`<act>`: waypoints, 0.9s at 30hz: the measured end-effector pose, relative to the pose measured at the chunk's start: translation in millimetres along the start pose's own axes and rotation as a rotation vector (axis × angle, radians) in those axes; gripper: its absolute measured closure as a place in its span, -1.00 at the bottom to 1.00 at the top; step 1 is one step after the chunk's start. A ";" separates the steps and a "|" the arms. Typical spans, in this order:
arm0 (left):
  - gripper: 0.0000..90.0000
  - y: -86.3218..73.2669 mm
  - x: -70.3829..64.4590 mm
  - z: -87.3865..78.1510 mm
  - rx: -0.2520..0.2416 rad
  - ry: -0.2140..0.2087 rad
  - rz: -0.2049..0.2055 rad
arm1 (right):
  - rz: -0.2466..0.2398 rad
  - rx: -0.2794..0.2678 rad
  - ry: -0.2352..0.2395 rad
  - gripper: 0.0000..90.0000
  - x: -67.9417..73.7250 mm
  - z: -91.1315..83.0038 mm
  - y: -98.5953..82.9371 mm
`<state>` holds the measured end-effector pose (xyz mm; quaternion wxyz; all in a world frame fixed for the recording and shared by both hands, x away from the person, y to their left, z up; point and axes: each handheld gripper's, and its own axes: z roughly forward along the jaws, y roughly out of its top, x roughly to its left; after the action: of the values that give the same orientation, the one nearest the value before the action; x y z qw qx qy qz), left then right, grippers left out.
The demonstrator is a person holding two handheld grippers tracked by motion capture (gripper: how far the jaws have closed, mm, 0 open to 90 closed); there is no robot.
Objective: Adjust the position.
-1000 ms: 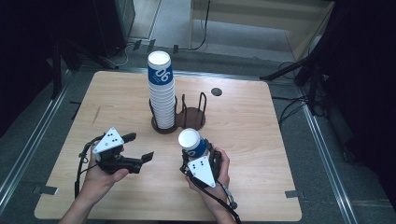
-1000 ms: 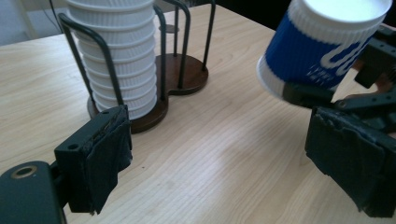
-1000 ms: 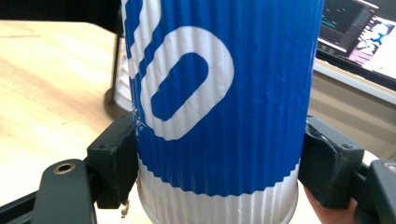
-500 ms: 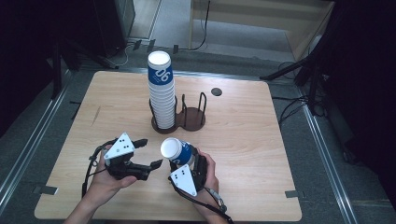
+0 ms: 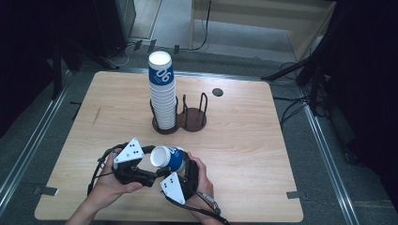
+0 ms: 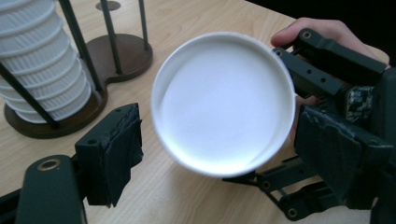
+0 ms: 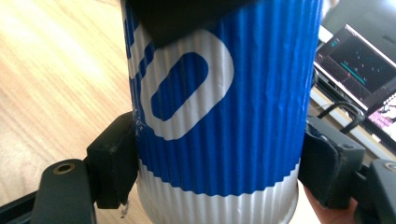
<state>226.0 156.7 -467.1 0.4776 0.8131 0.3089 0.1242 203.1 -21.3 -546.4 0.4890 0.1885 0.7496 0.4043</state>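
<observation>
A blue-and-white ribbed paper cup (image 5: 168,158) lies tilted on its side above the table's near edge, with my right gripper (image 5: 182,165) shut on its body. In the right gripper view both pads press the cup (image 7: 219,107) from either side of the right gripper (image 7: 219,163). The cup's white round end (image 6: 224,102) faces my left gripper (image 6: 224,154), which is open with one jaw on each side of that end. From above, the left gripper (image 5: 151,163) sits just left of the cup. A tall stack of like cups (image 5: 162,93) stands in a dark holder (image 5: 192,117).
The holder's right ring (image 6: 116,51) has nothing in it, and the stack (image 6: 42,74) fills the left one. A small dark disc (image 5: 217,92) lies at the table's far side. A monitor (image 7: 359,60) glows beyond the table. Cables run over the floor.
The right gripper carried the cup left and tipped it from upright onto its side. The left gripper moved right until its open jaws flank the cup's end.
</observation>
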 end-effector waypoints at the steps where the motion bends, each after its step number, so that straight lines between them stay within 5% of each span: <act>1: -0.64 -0.1 -0.1 0.4 0.007 0.000 0.001 | -0.003 -0.003 0.005 -0.49 1.5 -0.1 -0.1; 7: -0.42 -1.7 2.9 0.5 0.021 -0.010 -0.011 | -0.028 -0.021 0.017 -0.50 6.2 -0.6 0.2; 13: -0.37 -3.4 5.1 -0.5 0.014 -0.032 -0.012 | -0.029 -0.015 0.011 -0.63 7.6 0.6 0.9; 20: -0.35 -4.4 10.2 -3.1 -0.017 -0.052 -0.057 | -0.010 -0.043 0.023 -0.76 0.8 -4.9 2.5; 27: -0.35 -7.3 18.7 -12.7 -0.101 0.030 -0.076 | 0.056 -0.064 0.022 -0.90 -11.1 -10.3 5.6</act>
<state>231.5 179.8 -468.6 0.5175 0.7737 0.3401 0.1336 198.3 -29.8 -533.6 0.4748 0.1891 0.7361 0.4438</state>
